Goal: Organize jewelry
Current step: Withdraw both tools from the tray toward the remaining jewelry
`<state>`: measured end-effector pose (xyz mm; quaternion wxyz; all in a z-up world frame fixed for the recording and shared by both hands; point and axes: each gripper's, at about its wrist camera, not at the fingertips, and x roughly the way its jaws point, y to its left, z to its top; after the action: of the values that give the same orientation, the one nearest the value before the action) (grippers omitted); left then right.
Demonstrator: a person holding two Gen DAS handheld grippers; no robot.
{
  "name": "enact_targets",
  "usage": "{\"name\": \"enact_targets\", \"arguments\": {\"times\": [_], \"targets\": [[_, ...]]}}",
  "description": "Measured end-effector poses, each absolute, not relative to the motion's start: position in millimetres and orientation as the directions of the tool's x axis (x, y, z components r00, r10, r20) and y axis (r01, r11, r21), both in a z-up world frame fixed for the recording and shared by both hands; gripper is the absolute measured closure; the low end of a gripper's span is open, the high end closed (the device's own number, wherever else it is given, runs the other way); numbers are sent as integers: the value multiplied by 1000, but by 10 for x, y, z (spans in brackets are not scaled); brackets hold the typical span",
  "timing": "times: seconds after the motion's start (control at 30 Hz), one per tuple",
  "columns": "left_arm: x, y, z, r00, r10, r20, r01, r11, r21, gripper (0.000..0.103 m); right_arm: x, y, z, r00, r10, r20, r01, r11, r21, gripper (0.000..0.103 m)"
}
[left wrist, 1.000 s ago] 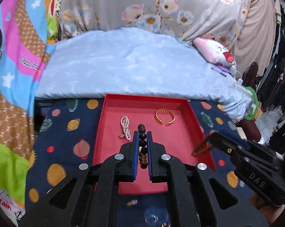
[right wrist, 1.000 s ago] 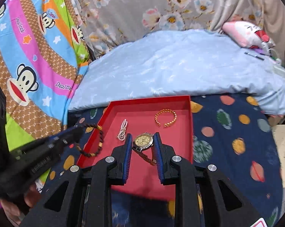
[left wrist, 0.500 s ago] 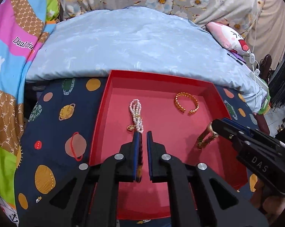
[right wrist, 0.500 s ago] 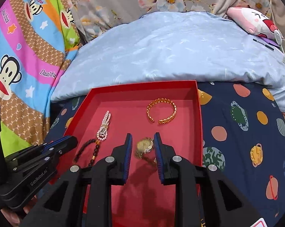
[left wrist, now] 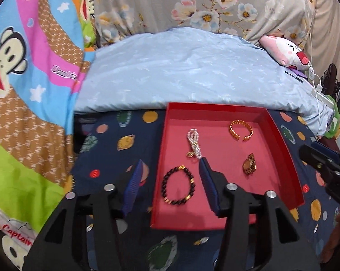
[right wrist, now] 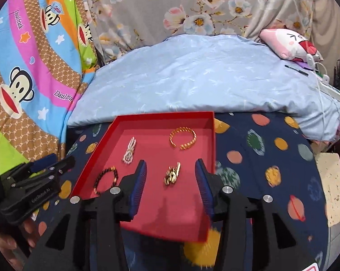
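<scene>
A red tray (left wrist: 283,140) (right wrist: 88,164) lies on the dark planet-print cloth. In it lie a dark bead bracelet (left wrist: 178,185) (right wrist: 105,179), a pearl piece (left wrist: 193,143) (right wrist: 129,150), a gold bangle (left wrist: 240,129) (right wrist: 183,137) and a gold watch (left wrist: 249,163) (right wrist: 172,174). My left gripper (left wrist: 170,169) is open above the bead bracelet, empty. My right gripper (right wrist: 171,168) is open above the watch, empty. The right gripper also shows at the left wrist view's right edge (left wrist: 326,167), and the left gripper shows at the right wrist view's left edge (right wrist: 34,178).
A light blue quilt (left wrist: 192,72) rises just behind the tray. A bright monkey-print blanket (left wrist: 23,79) lies to the left. A pink plush pillow (right wrist: 289,43) and cables sit at the far right. A pale stone block (right wrist: 332,185) stands right of the cloth.
Both grippers have opened and pulled back. The bead bracelet left my left gripper and the watch left my right gripper; both now lie in the tray.
</scene>
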<state>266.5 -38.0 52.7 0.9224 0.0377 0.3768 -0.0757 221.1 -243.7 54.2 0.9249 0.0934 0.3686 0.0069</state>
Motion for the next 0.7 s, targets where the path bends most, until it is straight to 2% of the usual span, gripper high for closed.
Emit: {"name": "enact_targets", "arguments": {"times": [0.27, 0.7], "targets": [[1926, -51, 389, 690, -69, -721, 139, 990, 39, 48, 1269, -2438, 406, 697, 17, -717, 116, 984, 136, 55], [1098, 310, -290, 564, -48, -824, 114, 993, 20, 48, 393, -2223, -49, 618, 52, -785, 128, 978, 166, 55]]}}
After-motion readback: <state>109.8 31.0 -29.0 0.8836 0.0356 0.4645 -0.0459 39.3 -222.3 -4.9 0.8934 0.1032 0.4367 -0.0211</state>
